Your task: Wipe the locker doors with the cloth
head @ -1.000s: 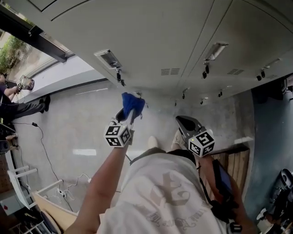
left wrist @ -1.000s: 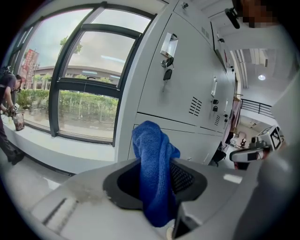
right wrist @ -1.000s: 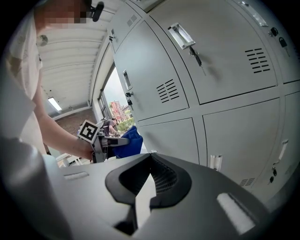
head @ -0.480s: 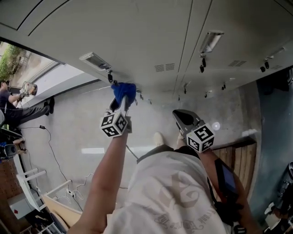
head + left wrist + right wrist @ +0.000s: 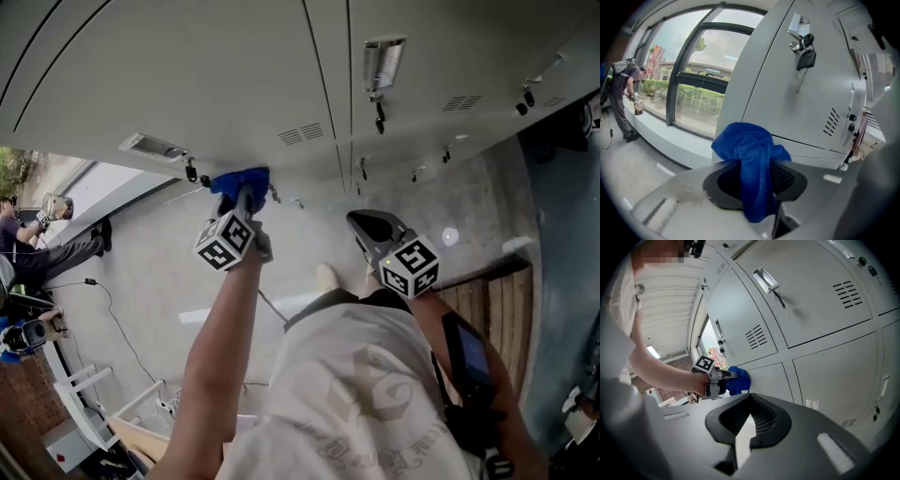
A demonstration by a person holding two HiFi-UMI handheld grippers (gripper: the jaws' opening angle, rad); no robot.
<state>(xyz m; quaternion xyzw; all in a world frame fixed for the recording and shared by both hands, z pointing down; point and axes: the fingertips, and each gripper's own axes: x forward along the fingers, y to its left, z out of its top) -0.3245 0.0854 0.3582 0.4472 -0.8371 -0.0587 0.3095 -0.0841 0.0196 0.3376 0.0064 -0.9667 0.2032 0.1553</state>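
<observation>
Grey locker doors (image 5: 234,75) fill the top of the head view, with vents, handles and hanging keys (image 5: 804,50). My left gripper (image 5: 242,197) is shut on a bunched blue cloth (image 5: 240,178), which sits at the lower edge of a locker door; I cannot tell if it touches. In the left gripper view the cloth (image 5: 751,154) hangs out between the jaws. My right gripper (image 5: 364,225) is held lower and to the right, away from the doors, jaws together with nothing in them. The right gripper view shows the cloth (image 5: 738,379) by a lower locker door (image 5: 768,378).
Tall windows (image 5: 689,70) stand left of the lockers, and a person (image 5: 622,96) bends there. A wooden bench (image 5: 487,314) is at the right by my feet. Cables (image 5: 112,319) lie on the floor at the left.
My left gripper has carried the cloth up and to the left, closer to the locker doors. The head view has tilted toward the lockers. The right gripper has barely shifted.
</observation>
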